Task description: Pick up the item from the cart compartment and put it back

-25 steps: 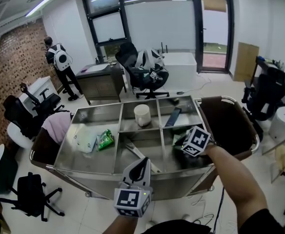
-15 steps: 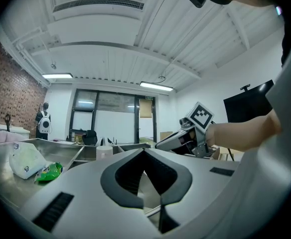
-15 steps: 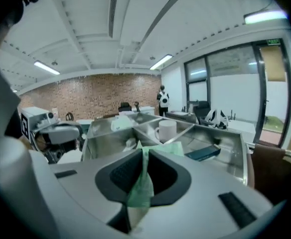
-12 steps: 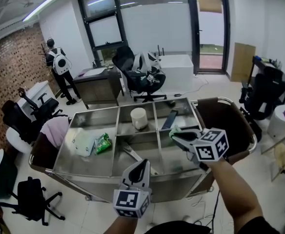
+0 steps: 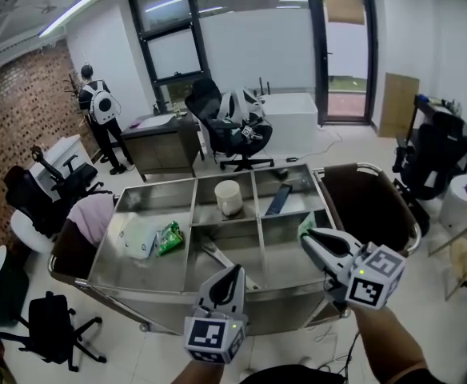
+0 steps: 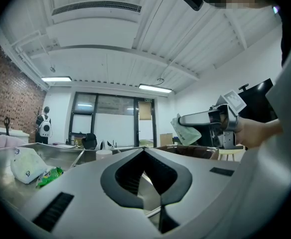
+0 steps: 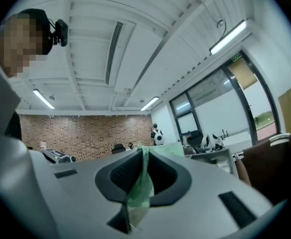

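A steel cart point(image 5: 157, 192) with several compartments stands below me. My right gripper point(image 5: 307, 236) hangs level above the cart's front right compartment, shut on a thin pale green packet point(image 5: 304, 228). In the right gripper view the packet point(image 7: 139, 189) is pinched edge-on between the jaws of that gripper point(image 7: 141, 151). The left gripper view shows the right gripper point(image 6: 183, 119) with the packet point(image 6: 186, 133) hanging from it. My left gripper point(image 5: 234, 272) stays level at the cart's front edge, and its jaws point(image 6: 144, 150) meet with nothing between them.
The cart also holds a white cup point(image 5: 229, 196), a dark flat item point(image 5: 280, 199), a white bag point(image 5: 139, 237), a green snack packet point(image 5: 169, 234) and a metal tool point(image 5: 218, 255). A brown bag point(image 5: 371, 206) hangs at its right end. Office chairs and a person point(image 5: 97, 106) are behind.
My right gripper has risen out of the front right compartment with the green packet, turned, and drawn back toward me. The left gripper has stayed where it was.
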### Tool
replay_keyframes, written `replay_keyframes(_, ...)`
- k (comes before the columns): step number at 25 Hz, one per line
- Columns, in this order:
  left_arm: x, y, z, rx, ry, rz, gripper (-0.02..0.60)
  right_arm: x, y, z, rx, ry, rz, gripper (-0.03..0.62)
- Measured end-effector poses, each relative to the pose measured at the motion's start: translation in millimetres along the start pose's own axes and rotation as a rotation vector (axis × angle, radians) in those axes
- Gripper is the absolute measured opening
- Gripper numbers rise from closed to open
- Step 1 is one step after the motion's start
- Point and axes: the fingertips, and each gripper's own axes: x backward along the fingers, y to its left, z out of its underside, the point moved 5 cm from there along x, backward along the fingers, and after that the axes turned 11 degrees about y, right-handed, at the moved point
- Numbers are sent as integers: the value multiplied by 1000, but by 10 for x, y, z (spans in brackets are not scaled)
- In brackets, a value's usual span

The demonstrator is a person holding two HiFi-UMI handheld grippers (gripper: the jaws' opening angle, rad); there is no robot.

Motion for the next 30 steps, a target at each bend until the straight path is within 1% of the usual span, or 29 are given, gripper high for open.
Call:
replay_keyframes(4, 51, 5, -21, -4, -11, -5, -2, 255, 199, -49, 68, -55, 36, 53)
replay_keyframes(7, 66, -4, 4, 2, 2, 1, -2, 401, 243, -36, 79, -92, 60, 53)
replay_keyframes(11, 85, 9, -15, -12, -15, -13, -2, 520, 176, 163, 19, -91, 90, 53)
replay_keyframes(15, 98, -20, 13, -8, -17, 1, -2, 491, 61, 393, -38, -58, 105, 53)
replay_keyframes(20, 92, -73, 2, -22, -2, 20, 0, 450, 66, 395, -37, -49, 94, 54)
replay_keyframes(24, 97, -91, 25, -62, 7, 25, 0, 439, 75, 428, -48, -42, 92, 52)
replay_keyframes(28, 113, -40, -24, -8, -24, 4, -2, 431, 74, 448, -55, -40, 88, 54)
replay_keyframes(30, 107, -9, -18, -3, -34, -5, -2, 425, 71, 449, -54, -39, 87, 52)
